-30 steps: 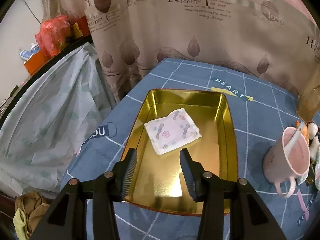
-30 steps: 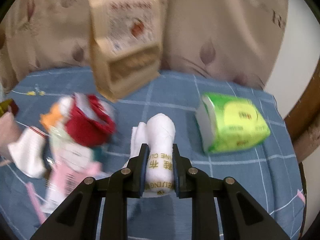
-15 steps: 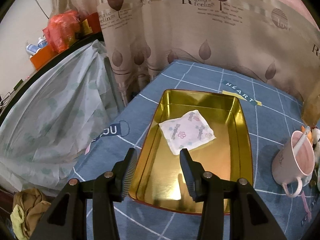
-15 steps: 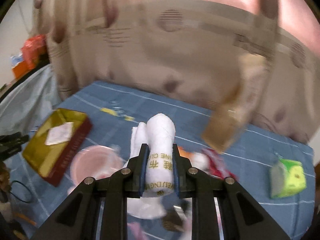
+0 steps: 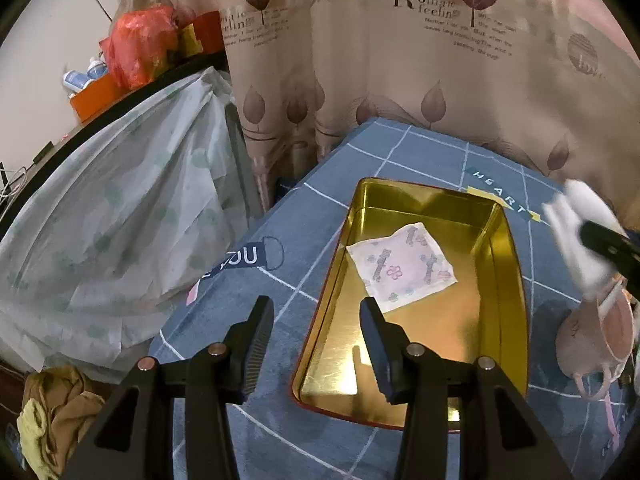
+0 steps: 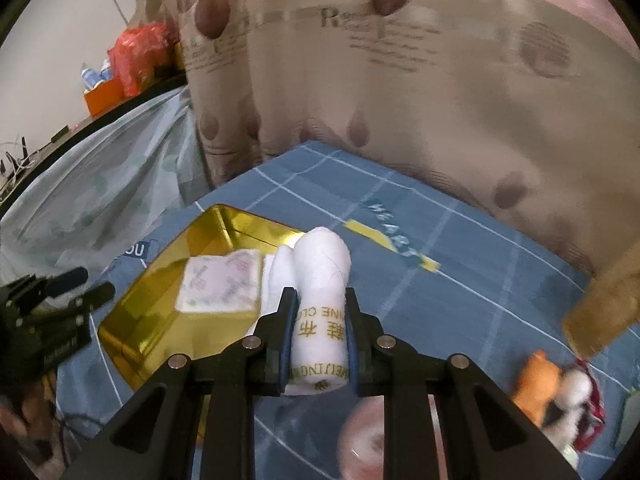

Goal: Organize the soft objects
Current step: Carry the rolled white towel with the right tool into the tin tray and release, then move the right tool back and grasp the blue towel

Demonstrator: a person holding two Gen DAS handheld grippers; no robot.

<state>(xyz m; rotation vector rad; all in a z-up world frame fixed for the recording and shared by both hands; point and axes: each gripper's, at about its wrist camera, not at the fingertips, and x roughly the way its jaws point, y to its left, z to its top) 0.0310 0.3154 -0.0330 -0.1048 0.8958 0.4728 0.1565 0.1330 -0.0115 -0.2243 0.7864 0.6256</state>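
From the left wrist view, the left gripper stood spread with nothing between its fingers, above the near left edge of the gold tin. The tin lay on a table covered by a blue cloth with white grid lines and printed words. Inside the tin, toward its far half, a flat packet with flower print lay on the shiny bottom. Near the right edge of the table stood a pink mug, partly blurred. Above it the right gripper came into the picture with a white rolled towel. Behind the table hung a beige curtain with brown leaves and lettering. At the left of the table a pale plastic sheet covered something large, and a red bag sat on a dark shelf behind it. Crumpled brownish cloth lay low at the left.

From the right wrist view, the right gripper was pressed together on the white rolled towel, which carried gold letters and was held in the air over the right side of the gold tin. The flat packet was inside the tin. The left gripper was at the left edge of the picture. Near the right edge of the table lay a blurred orange and white soft toy, and a tan paper bag stood behind it.
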